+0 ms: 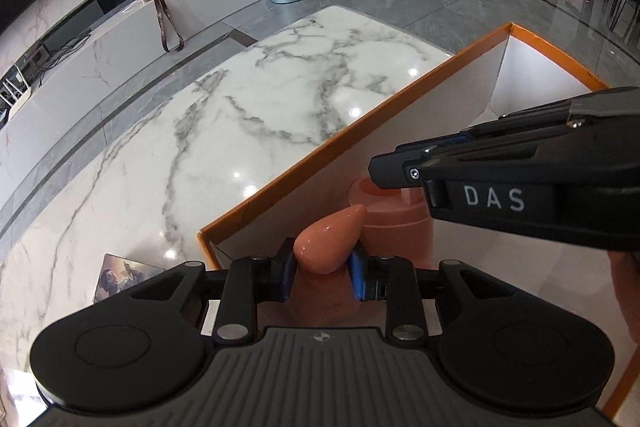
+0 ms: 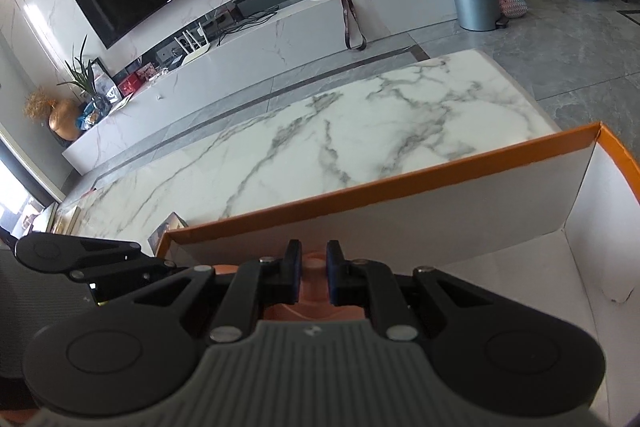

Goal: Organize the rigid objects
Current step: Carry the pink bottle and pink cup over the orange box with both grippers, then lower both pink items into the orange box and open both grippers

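A big box [image 1: 404, 95] with an orange rim and white walls sits on the white marble table [image 1: 240, 99], and most of the table beside it is bare stone. The box's near corner is close to a picture card [image 1: 120, 277] lying flat on the table. The left view shows the left claw [image 1: 323, 269] closed on a shiny peach teardrop piece [image 1: 328, 243], held low inside the box near the corner. Just behind it stands a peach cup [image 1: 394, 223], with the right claw [image 1: 394, 173] over its top. The right view shows the box's long wall [image 2: 400, 223] and open white floor, and its blue pads [image 2: 332, 277] pinch something peach [image 2: 314, 261] in a narrow gap; I cannot tell which part.
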The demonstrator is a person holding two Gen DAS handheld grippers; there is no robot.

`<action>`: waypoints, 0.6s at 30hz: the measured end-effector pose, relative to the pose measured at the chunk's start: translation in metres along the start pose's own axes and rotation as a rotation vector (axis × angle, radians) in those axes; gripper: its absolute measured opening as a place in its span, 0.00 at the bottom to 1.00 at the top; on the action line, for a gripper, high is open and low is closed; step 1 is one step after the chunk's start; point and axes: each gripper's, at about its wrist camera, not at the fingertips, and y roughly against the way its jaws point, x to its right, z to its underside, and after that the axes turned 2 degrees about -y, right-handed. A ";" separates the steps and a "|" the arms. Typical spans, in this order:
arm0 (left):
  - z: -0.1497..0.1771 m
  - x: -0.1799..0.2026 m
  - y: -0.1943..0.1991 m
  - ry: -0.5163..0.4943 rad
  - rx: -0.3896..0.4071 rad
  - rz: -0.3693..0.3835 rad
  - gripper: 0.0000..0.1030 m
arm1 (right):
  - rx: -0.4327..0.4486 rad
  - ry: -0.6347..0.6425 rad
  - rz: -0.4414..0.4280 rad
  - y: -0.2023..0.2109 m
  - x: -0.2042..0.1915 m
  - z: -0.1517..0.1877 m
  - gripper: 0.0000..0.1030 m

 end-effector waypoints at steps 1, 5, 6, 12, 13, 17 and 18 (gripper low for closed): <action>0.001 0.000 0.003 0.003 0.003 0.009 0.36 | -0.001 0.005 0.002 0.001 -0.001 0.001 0.12; 0.006 -0.007 0.021 0.039 0.045 0.006 0.54 | -0.007 0.017 0.011 0.004 -0.004 0.003 0.12; 0.006 -0.010 0.025 0.052 0.049 0.009 0.54 | -0.007 0.020 0.011 0.004 -0.005 0.004 0.12; 0.018 -0.020 0.056 0.131 0.111 0.034 0.52 | -0.028 0.036 -0.009 0.005 -0.012 0.009 0.14; 0.022 -0.022 0.060 0.154 0.117 0.037 0.52 | -0.032 0.036 -0.010 0.006 -0.013 0.009 0.16; 0.037 -0.033 0.078 0.300 0.147 0.028 0.52 | -0.035 0.050 -0.006 0.012 -0.016 0.012 0.23; 0.040 -0.037 0.081 0.347 0.151 0.028 0.52 | -0.040 0.050 -0.009 0.013 -0.015 0.012 0.26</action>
